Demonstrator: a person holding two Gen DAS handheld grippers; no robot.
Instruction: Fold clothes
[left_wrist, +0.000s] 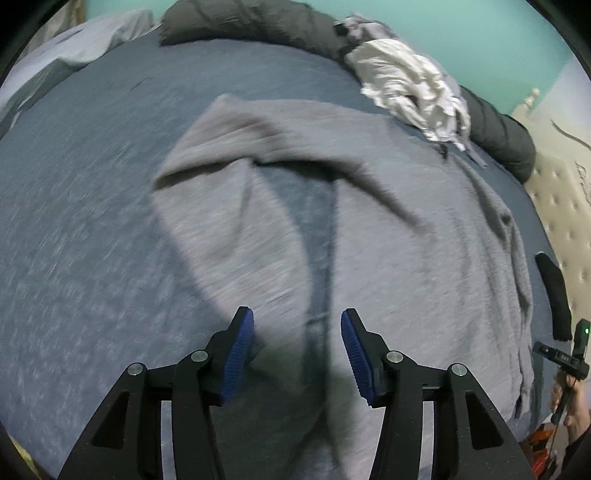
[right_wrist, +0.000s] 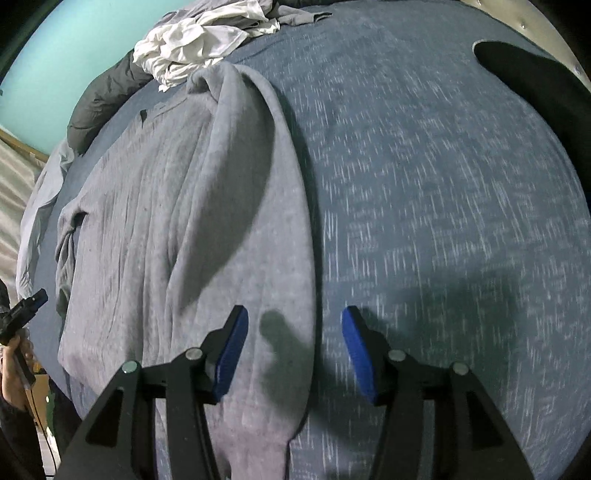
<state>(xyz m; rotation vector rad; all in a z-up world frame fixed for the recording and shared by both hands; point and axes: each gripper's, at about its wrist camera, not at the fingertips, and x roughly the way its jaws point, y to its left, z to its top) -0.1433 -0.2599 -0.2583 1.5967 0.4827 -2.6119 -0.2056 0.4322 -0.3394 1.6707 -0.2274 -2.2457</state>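
blur, cut edges and buried cloth

the blue bedspread (left_wrist: 74, 221) is streaked with motion blur in both views, its weave unreadable. the grey garment (left_wrist: 406, 240) runs off the bottom edge in both, so its hem is out of sight. the white clothes (left_wrist: 410, 85) are too crumpled to tell apart, and a black item (right_wrist: 546, 96) is cut by the lens rim.

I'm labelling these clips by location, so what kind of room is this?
Most likely a bedroom: a bed covered in a blue heathered sheet, a beige button-tufted headboard at its edge, and a grey sweatshirt spread out beside a crumpled white garment.
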